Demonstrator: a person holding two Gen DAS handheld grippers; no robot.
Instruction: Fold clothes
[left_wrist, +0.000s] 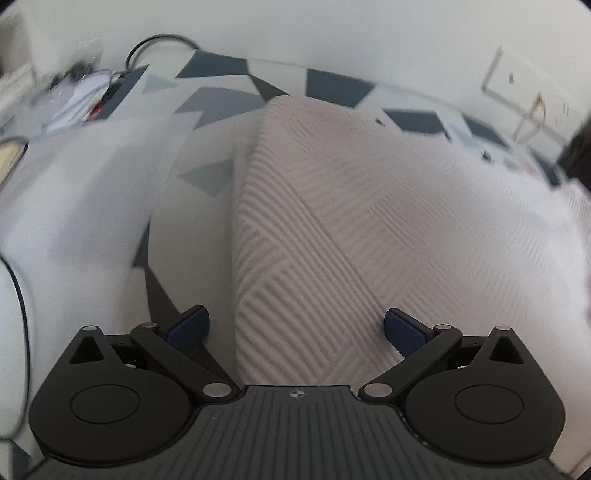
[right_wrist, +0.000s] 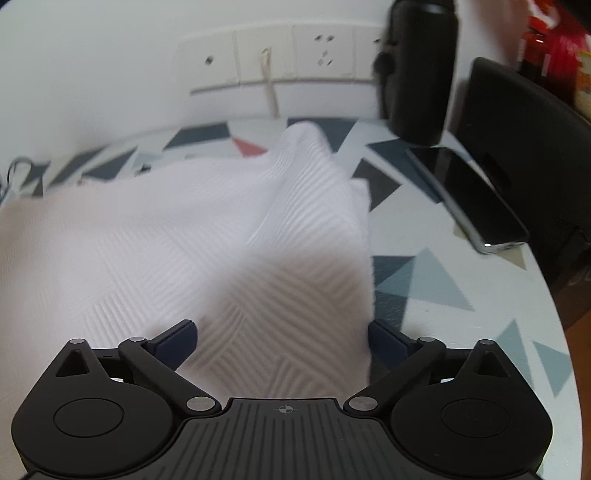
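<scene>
A white garment with a ribbed chevron texture (left_wrist: 332, 229) lies spread on the patterned tablecloth (left_wrist: 218, 99). My left gripper (left_wrist: 295, 330) is open, its blue pads either side of the garment's left edge, just above the cloth. The same garment (right_wrist: 229, 236) fills the right wrist view, with a raised fold toward the far edge. My right gripper (right_wrist: 282, 341) is open, straddling the garment's right edge. Neither gripper holds anything.
A black phone (right_wrist: 469, 199), a black bottle (right_wrist: 421, 74) and a black chair back (right_wrist: 524, 155) stand at the right. Wall sockets (right_wrist: 295, 55) are behind. Cables and clutter (left_wrist: 85, 96) lie at the far left. Another white cloth (left_wrist: 74, 192) lies left.
</scene>
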